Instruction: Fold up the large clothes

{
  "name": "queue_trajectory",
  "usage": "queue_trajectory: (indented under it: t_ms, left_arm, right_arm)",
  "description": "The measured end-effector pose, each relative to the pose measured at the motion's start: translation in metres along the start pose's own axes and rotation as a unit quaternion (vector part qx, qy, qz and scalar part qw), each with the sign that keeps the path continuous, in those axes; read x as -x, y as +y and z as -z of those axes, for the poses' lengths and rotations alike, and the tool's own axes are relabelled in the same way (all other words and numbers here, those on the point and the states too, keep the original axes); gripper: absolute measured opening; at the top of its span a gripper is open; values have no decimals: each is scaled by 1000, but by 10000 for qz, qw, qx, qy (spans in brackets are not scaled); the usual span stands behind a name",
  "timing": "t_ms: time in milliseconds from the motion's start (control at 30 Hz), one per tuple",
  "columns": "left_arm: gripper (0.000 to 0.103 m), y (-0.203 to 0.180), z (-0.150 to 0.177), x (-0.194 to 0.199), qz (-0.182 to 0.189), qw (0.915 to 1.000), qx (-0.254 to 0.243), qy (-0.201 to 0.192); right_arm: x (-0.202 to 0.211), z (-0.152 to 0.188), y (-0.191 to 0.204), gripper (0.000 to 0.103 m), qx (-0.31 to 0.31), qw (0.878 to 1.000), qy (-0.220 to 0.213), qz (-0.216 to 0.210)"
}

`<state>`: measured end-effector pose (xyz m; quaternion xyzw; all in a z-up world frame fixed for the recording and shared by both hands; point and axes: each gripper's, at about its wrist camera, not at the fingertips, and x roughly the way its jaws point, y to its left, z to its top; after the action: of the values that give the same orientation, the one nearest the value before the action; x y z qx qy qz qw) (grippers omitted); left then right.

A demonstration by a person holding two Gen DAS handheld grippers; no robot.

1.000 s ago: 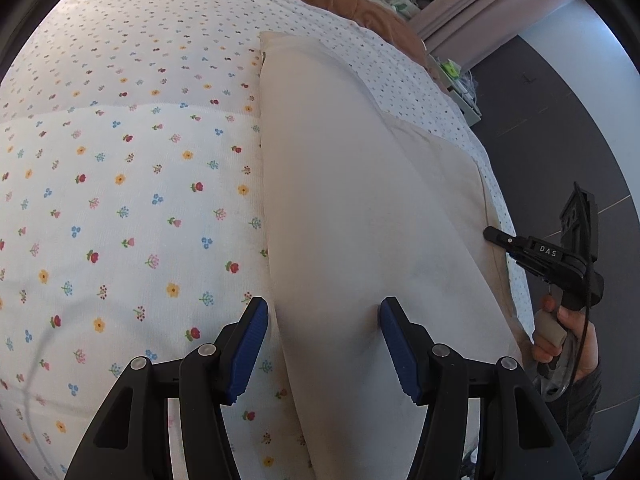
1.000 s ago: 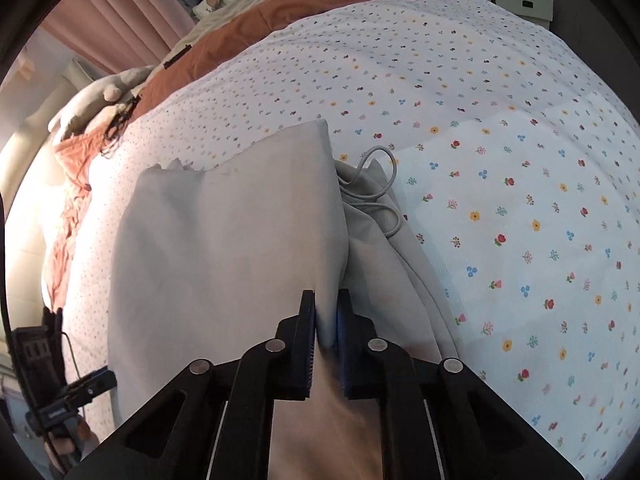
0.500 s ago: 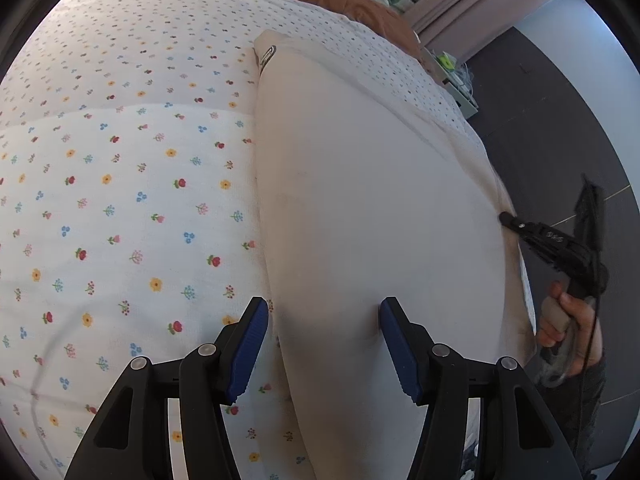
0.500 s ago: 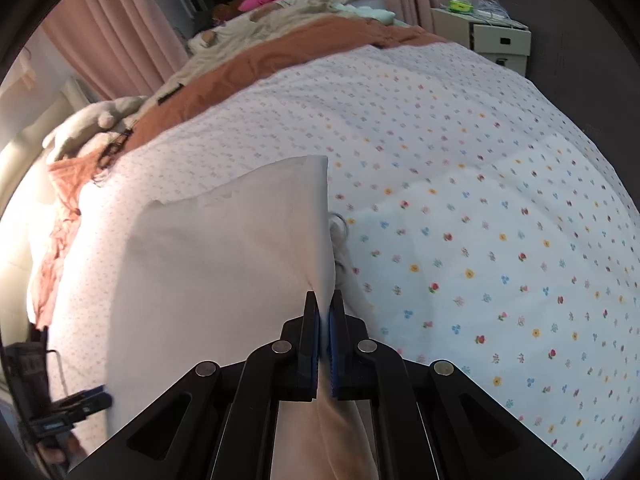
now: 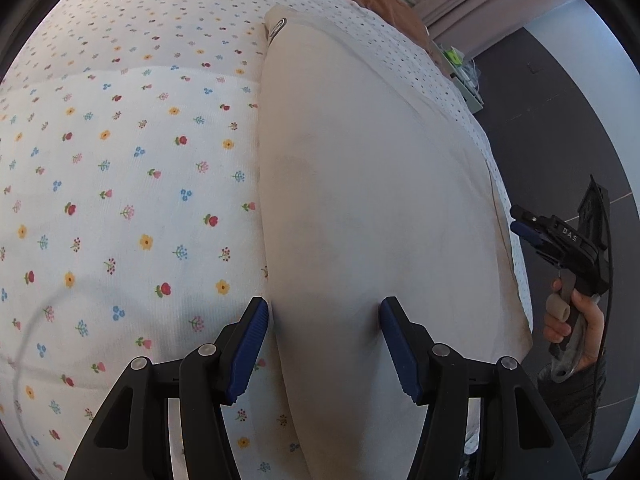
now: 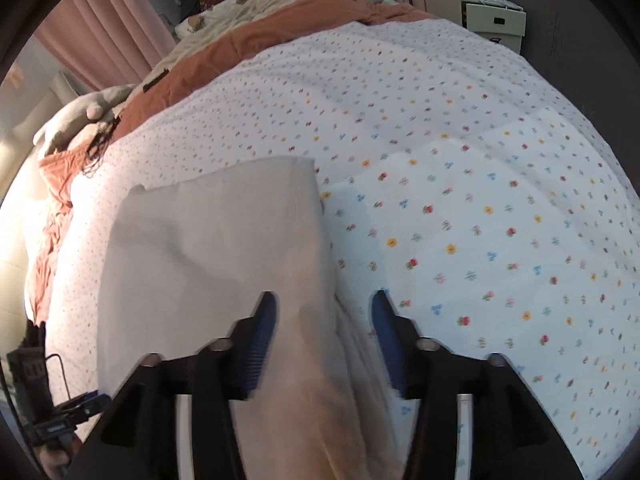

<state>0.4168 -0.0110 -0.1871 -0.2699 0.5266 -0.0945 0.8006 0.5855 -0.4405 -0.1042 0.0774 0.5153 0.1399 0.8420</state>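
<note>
Right gripper point(image 6: 324, 320): jaws have just been opening, now apart, folded beige garment point(image 6: 224, 248) edge lying loose between them, unclamped. Left gripper point(image 5: 324, 340): jaws parted, straddling the garment's point(image 5: 372, 200) near fold; a grip cannot be confirmed. Garment lies flat on floral bedspread point(image 5: 120, 184), extending toward 12 o'clock. Brown blanket point(image 6: 248, 44) beyond.
</note>
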Motion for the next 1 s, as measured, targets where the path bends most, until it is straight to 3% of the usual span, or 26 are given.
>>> queue_trajectory:
  t_ms: [200,267,333,467,600,700,767,833,1000]
  left_arm:
    - [60,-6,11,1,9,10000,30,89]
    - [60,-6,18,2,49,9999,54,130]
    - [60,-5,24,2,135,9996,142,211]
    - [60,1,34,3,365,9979,369,399]
    - [60,-3,41,2,371,9976,381,452]
    - [60,0,44,2,424,9969,440,501]
    - [60,0,44,1,453,9965,457,533]
    - [58,-3,42,1,423,9967,419,547]
    - [46,-6,37,-5,314,9973,380,538]
  right_arm:
    - [-36,10,-4,57,113,9948,915,-432]
    - [-37,14,-4,21,221,9964,760,-288]
    - [-33,15,-10,11,86,9968,644,-467]
    - [-19,15,-11,5,155,9986,330,-380]
    - [-18,13,-9,3,189,9995,216,-103]
    - [-23,14,-13,15,111,9985,524,-129]
    - [-22,16,-16,46,63,9978,647,-161]
    - [-19,22,-20,62,98,9973,676,-275]
    - [-35,48,-35,65,-182,9858,1320,-1022]
